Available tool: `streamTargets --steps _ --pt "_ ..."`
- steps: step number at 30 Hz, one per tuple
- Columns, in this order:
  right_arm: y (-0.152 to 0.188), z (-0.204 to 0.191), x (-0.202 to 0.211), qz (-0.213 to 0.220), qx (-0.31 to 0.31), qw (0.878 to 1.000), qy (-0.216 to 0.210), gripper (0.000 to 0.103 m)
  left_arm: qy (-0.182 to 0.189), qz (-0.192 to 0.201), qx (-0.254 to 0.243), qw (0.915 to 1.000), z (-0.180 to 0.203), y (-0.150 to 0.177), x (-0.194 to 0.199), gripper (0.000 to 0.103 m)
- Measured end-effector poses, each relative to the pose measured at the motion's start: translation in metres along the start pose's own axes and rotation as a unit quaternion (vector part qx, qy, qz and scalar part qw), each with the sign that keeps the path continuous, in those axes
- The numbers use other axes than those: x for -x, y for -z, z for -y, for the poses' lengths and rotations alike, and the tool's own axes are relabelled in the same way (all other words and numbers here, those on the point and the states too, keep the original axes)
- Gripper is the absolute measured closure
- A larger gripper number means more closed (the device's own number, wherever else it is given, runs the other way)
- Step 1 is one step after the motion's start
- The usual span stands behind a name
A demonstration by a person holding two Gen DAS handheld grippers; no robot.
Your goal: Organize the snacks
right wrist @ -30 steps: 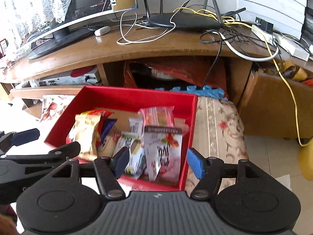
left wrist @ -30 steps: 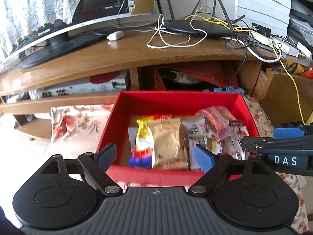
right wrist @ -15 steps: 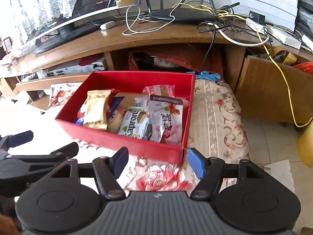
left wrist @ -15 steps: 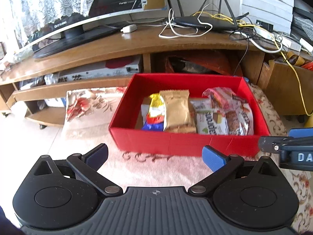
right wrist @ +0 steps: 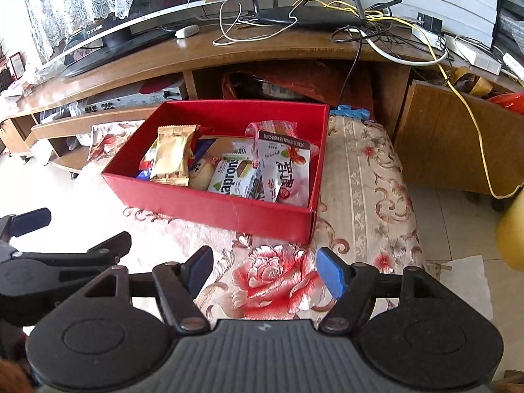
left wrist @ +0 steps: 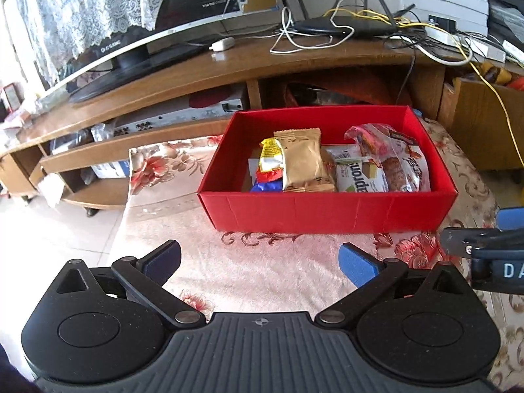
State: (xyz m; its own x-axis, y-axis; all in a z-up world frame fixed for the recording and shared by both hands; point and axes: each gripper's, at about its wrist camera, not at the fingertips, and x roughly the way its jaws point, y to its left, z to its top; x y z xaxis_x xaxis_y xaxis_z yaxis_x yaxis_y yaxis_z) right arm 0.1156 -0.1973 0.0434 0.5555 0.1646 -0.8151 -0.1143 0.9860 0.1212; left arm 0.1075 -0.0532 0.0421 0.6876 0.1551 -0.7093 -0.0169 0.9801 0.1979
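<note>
Red box (left wrist: 327,209) holds snack packets (left wrist: 303,163) — left gripper (left wrist: 258,258) wide, right gripper (right wrist: 265,270) half-spread, both empty.

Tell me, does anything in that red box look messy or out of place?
Somewhat. The snack packets in the red box are heaped to one side, overlapping and tilted: the gold packet lies on top of a yellow and red one, and the box's other end is bare. Nothing looks spilled or torn.

Both wrist views angled downward over own tongs, near; shared: red box (left wrist: 327,209) (right wrist: 209,206), TV stand (left wrist: 229,65) behind.
</note>
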Motion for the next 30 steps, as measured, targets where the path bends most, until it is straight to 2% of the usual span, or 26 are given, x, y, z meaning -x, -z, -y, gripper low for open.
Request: streamTargets --steps 21,30 --pt "0.015 -0.002 0.007 -0.006 0.001 1.000 0.004 0.036 0.034 -0.011 0.029 0.9989 -0.005 0.013 0.010 0.000" --pt "0.022 -0.003 0.006 -0.020 0.008 1.000 0.007 0.036 0.032 -0.022 0.024 0.9990 -0.003 0.024 0.010 0.000"
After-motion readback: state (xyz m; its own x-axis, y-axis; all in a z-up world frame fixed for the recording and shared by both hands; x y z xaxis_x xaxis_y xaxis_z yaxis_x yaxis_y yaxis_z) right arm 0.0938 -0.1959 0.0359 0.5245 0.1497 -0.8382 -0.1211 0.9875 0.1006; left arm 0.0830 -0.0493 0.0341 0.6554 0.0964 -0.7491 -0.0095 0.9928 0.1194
